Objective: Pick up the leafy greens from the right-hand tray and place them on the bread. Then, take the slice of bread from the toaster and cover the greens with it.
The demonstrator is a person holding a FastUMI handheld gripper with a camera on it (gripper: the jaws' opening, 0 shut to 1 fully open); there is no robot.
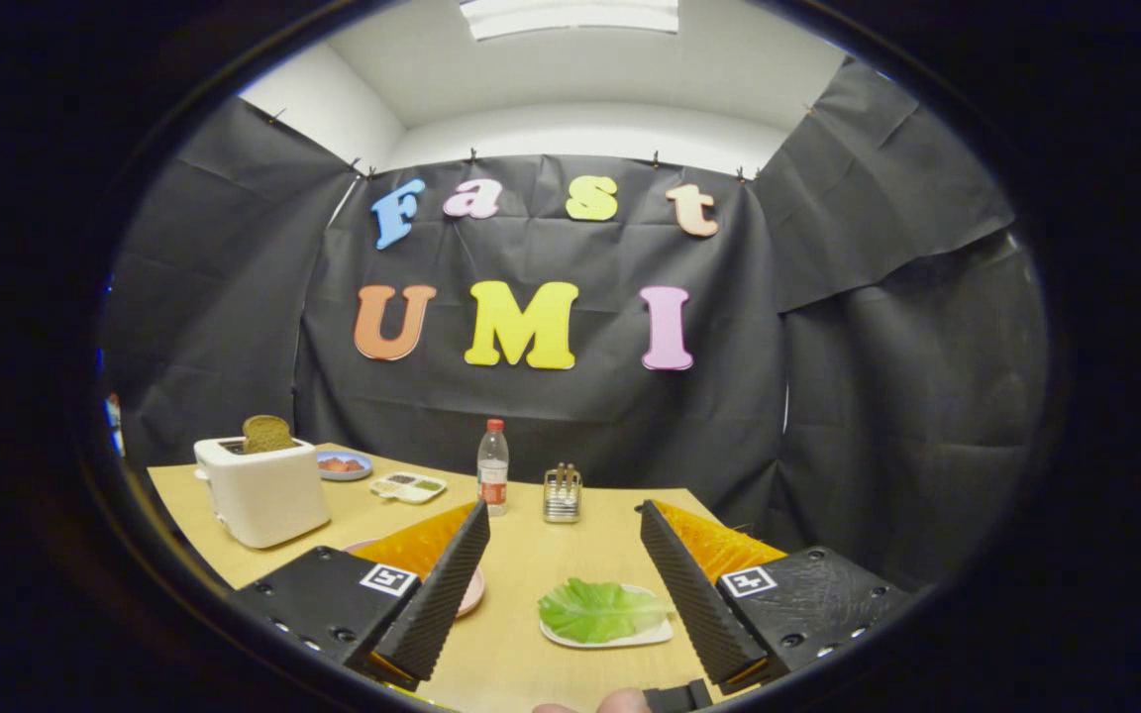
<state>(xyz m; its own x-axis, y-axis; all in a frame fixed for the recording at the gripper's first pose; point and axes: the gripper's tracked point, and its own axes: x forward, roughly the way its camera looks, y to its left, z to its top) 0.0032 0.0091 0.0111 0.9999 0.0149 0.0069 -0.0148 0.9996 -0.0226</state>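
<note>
The tool point(563, 555) stood wide open and held nothing, its 2 fingers point(437, 594) spread above the surface point(531, 515) — room enough, I judged, to straddle the leafy greens point(598, 610). Those lay flat on a small white tray point(650, 634), just inside the right finger. A pink plate point(472, 590) sat left of the greens, half hidden behind the left finger. Far left of the greens stood the toaster point(261, 490), the bread slice point(266, 434) upright in its slot — easy to pinch.

1. On the tabletop point(531, 584), the leafy greens point(598, 610) lie on a tray point(650, 634) between the spread fingers of the hand-held gripper point(563, 525), nearer the right finger.
2. At 10 o'clock stands the toaster point(261, 490) with a bread slice point(266, 434) in it.
3. At 12 o'clock, beyond the fingers: a bottle point(492, 465), with a rack point(562, 493) on its right.
</note>
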